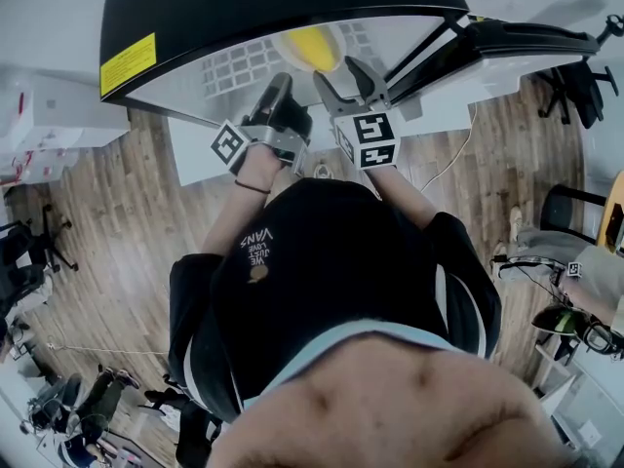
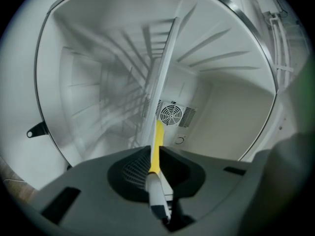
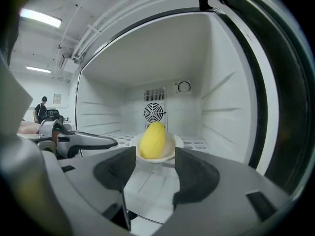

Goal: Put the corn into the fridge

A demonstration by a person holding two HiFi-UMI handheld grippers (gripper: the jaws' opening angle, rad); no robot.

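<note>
The left gripper [image 1: 279, 88] reaches into the open fridge [image 3: 231, 107], left of the plate [image 3: 178, 143] and short of it. Its jaws are drawn together. A thin white-and-yellow strip [image 2: 156, 151] shows edge-on along the line where they meet, and what it is cannot be told. The corn [image 3: 152, 139] lies on the plate, which sits on the fridge shelf [image 3: 199, 142] in front of the fan [image 3: 153, 113] on the back wall. The right gripper [image 1: 343, 74] is at the fridge mouth, its jaws spread wide with nothing between them. The corn is straight ahead of the gap and a little beyond the tips, apart from both jaws. The black door [image 1: 531, 37] stands open to the right.
</note>
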